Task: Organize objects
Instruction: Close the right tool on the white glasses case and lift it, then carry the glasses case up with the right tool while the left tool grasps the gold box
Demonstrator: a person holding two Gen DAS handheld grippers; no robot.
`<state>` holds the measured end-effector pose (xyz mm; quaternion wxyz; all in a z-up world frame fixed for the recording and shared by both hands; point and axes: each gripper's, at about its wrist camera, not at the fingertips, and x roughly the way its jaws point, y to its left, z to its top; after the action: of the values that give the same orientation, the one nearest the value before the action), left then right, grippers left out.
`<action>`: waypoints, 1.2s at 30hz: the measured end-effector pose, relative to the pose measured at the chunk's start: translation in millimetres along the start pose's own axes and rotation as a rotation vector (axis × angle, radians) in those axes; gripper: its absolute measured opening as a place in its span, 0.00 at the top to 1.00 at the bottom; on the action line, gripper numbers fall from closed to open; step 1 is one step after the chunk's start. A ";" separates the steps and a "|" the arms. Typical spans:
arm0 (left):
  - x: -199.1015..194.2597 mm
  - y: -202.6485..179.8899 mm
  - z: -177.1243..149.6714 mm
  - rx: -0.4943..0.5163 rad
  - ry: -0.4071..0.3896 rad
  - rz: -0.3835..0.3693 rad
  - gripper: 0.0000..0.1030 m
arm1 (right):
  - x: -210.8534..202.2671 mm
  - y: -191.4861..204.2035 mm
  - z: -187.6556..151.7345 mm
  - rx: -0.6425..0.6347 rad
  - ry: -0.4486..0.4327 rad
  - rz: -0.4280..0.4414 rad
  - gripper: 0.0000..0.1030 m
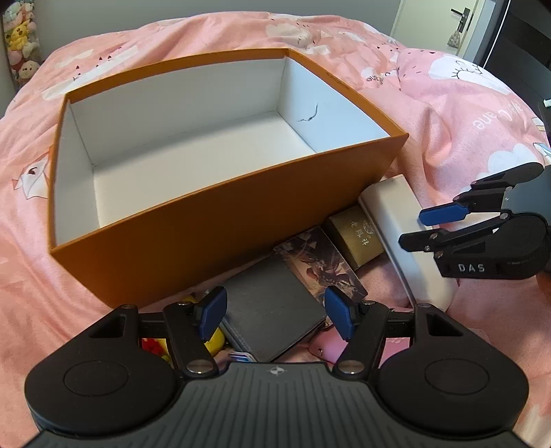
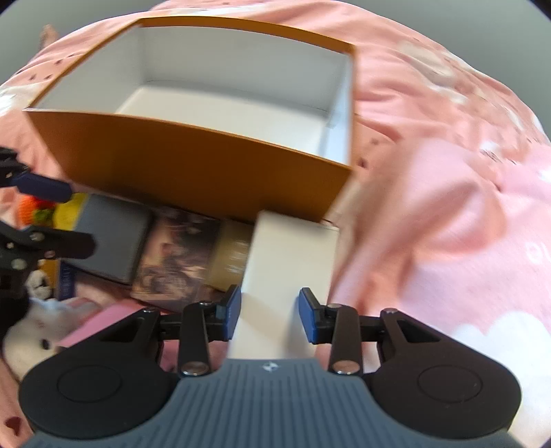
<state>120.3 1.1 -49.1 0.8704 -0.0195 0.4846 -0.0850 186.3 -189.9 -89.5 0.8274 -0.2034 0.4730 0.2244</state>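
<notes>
An open orange box (image 1: 220, 220) with a white, empty inside stands on the pink bed; it also shows in the right wrist view (image 2: 193, 165). In front of it lie a grey wallet (image 1: 272, 310), a picture card box (image 1: 320, 265), a gold box (image 1: 354, 237) and a long white box (image 1: 403, 227). My left gripper (image 1: 275, 315) is open above the grey wallet. My right gripper (image 2: 268, 315) is open with its pads either side of the long white box (image 2: 286, 272), not clearly pressing it. The right gripper also shows in the left wrist view (image 1: 418, 227).
A yellow toy (image 1: 213, 341) and a pink item (image 1: 327, 348) lie under my left gripper. A white plush (image 2: 38, 327) and a small blue box (image 2: 67, 279) lie at the left. Pink bedding (image 1: 465, 120) surrounds everything. Plush toys (image 1: 20, 38) and a door (image 1: 458, 24) are at the back.
</notes>
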 end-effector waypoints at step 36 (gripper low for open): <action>80.2 -49.9 56.8 -0.161 0.170 -0.134 0.19 | -32.3 -118.2 -23.3 0.386 -0.094 0.093 0.69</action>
<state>203.3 -64.2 -80.6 0.8142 -0.1143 0.5595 -0.1051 222.2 -305.0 -57.5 0.8610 -0.0082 0.4769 0.1766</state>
